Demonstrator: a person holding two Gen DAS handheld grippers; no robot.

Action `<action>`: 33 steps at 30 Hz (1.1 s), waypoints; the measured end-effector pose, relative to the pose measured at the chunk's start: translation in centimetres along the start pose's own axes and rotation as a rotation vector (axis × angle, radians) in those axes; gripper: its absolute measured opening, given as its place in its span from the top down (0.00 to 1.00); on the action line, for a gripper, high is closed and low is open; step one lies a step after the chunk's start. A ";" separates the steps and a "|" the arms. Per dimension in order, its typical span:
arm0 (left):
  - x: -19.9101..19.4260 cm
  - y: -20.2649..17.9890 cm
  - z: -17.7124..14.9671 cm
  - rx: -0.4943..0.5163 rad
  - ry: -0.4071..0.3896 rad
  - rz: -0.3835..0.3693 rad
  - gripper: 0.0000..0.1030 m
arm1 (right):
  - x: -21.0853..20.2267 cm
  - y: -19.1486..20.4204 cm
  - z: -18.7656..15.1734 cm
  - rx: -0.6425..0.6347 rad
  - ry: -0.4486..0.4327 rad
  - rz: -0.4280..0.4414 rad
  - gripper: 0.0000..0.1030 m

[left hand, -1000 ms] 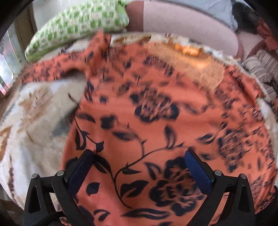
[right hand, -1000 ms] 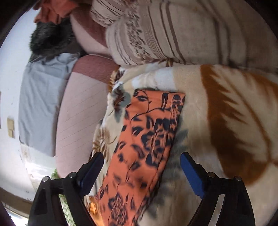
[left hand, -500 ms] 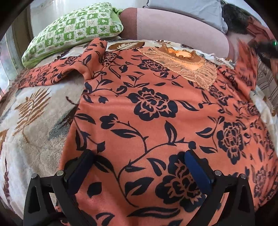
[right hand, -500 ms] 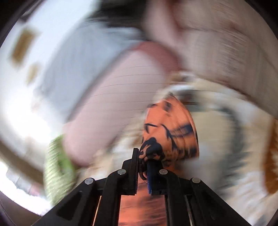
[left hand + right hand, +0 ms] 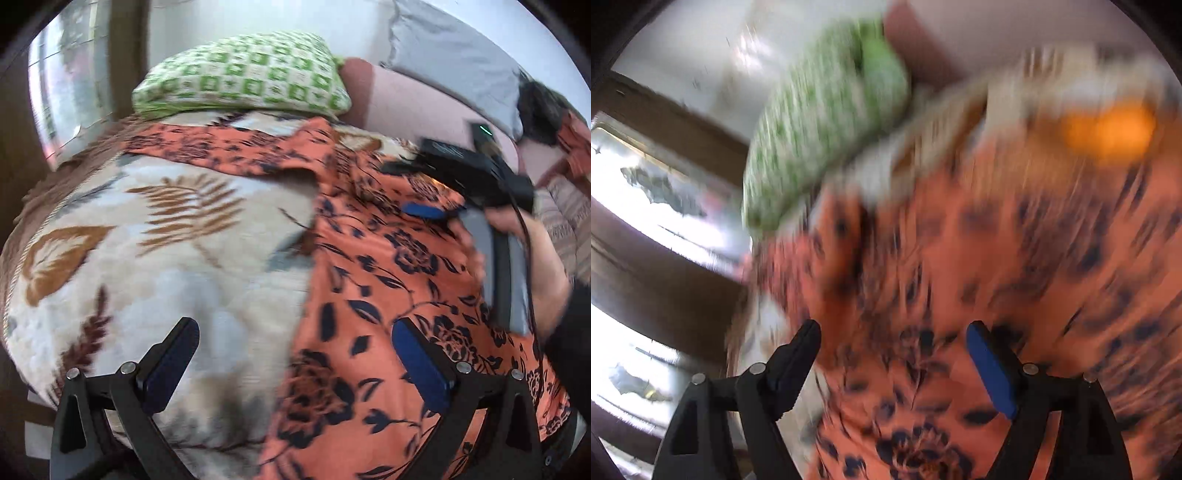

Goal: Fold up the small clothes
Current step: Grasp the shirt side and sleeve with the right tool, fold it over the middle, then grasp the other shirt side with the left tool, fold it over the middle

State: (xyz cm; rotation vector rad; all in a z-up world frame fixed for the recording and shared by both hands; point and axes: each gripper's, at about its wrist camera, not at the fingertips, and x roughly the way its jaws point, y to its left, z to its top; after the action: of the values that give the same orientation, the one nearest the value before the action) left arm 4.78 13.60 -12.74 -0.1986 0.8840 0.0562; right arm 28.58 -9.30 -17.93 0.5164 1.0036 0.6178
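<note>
An orange top with a dark floral print (image 5: 388, 280) lies spread on a cream leaf-patterned blanket (image 5: 166, 251), one sleeve (image 5: 221, 147) stretched to the left. My left gripper (image 5: 295, 354) is open and empty, straddling the top's left edge. My right gripper (image 5: 894, 354) is open and empty just above the top (image 5: 960, 295); that view is blurred. In the left wrist view the right gripper (image 5: 417, 192) and the hand holding it sit over the top's upper right part.
A green checked pillow (image 5: 240, 81) lies at the head of the bed, also in the right wrist view (image 5: 820, 140). A pink headboard (image 5: 406, 103) and a grey cloth (image 5: 454, 62) are behind. A window (image 5: 62, 92) is at left.
My right gripper was shut on the right sleeve half a second ago; it has let go, opened and swung over the top. My left gripper has shifted left to the top's edge.
</note>
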 end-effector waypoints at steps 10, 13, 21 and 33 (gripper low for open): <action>-0.1 1.5 1.6 -0.086 -0.018 -0.063 0.00 | -14.9 -6.7 0.4 0.102 -0.263 -0.098 0.16; 0.0 2.0 2.3 -0.110 -0.013 -0.060 0.00 | -19.0 -13.0 0.4 0.279 -0.367 -0.135 0.11; -0.1 2.5 4.1 -0.090 -0.030 -0.047 0.00 | -25.0 -19.8 -1.7 0.432 -0.446 -0.160 0.13; 8.5 13.7 15.9 -0.451 -0.049 -0.310 0.00 | -26.0 -12.1 -5.2 0.113 -0.412 -0.343 0.15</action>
State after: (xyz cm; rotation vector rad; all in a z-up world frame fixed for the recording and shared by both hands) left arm 20.47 29.88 -11.59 -0.7501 0.7739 -0.0290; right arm 16.45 -35.23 -12.29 0.5294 0.7124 0.1379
